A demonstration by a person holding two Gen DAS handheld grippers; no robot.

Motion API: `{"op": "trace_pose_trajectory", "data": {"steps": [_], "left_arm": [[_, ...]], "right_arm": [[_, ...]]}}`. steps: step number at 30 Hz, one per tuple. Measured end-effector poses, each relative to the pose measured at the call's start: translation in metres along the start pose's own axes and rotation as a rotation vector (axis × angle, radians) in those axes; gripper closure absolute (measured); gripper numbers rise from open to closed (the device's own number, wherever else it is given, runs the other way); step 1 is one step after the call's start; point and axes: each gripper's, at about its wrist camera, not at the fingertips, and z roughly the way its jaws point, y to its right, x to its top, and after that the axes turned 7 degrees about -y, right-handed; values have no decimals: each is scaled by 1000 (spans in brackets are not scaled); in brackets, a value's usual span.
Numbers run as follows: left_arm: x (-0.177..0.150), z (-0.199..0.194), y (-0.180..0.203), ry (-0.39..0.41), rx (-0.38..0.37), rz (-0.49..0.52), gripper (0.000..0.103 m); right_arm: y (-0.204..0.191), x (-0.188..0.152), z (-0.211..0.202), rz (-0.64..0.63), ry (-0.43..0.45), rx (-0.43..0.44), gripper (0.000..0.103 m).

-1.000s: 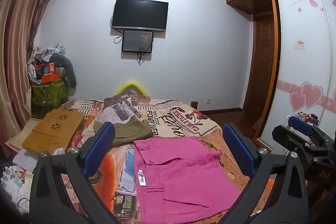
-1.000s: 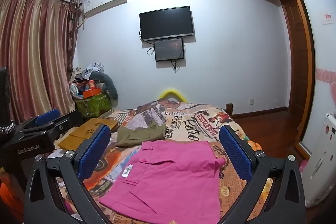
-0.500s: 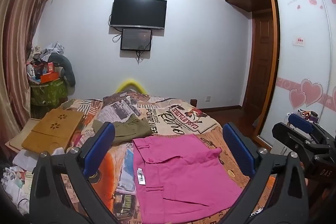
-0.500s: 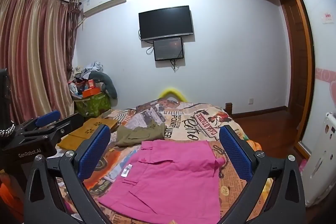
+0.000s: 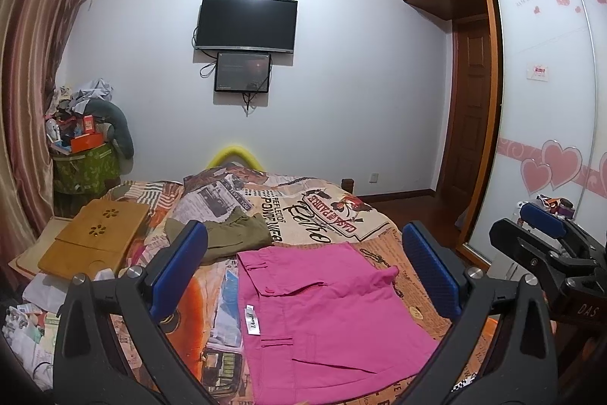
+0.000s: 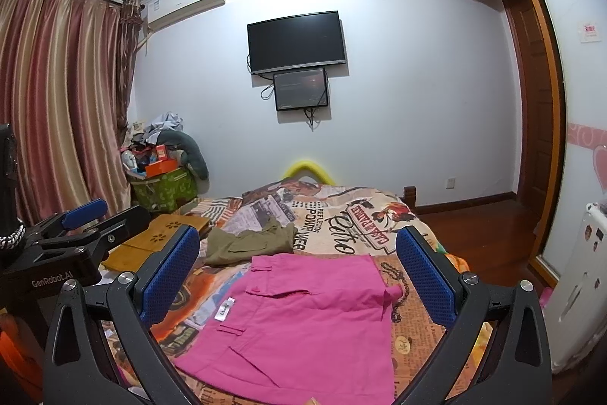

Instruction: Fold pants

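Observation:
Pink pants [image 5: 322, 310] [image 6: 303, 314] lie spread flat on the bed, waistband toward the left, a white label showing near it. My left gripper [image 5: 303, 272] hovers above them, open, its blue pads wide apart and empty. My right gripper [image 6: 299, 276] is likewise open and empty over the pants. In the left wrist view the right gripper [image 5: 546, 234] shows at the right edge; in the right wrist view the left gripper [image 6: 83, 226] shows at the left edge. Neither touches the cloth.
Folded olive-green pants [image 5: 231, 234] [image 6: 250, 243] lie farther up the bed [image 5: 334, 211]. A wooden lap desk [image 5: 95, 238] rests at the bed's left side. A cluttered green bin [image 5: 85, 166] stands by the curtain. A wardrobe [image 5: 546, 101] and door stand to the right.
Both grippers drifted only slightly; the view shifted a little. The pants lie as before and both grippers stay open.

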Motion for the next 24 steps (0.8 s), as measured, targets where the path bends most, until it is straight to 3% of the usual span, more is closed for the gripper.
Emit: {"op": "trace_pose_trajectory", "data": {"steps": [24], "left_arm": [[0,1,1,-1,-7,-1,0]], "right_arm": [[2,0,0,6,2,-5,0]]}}
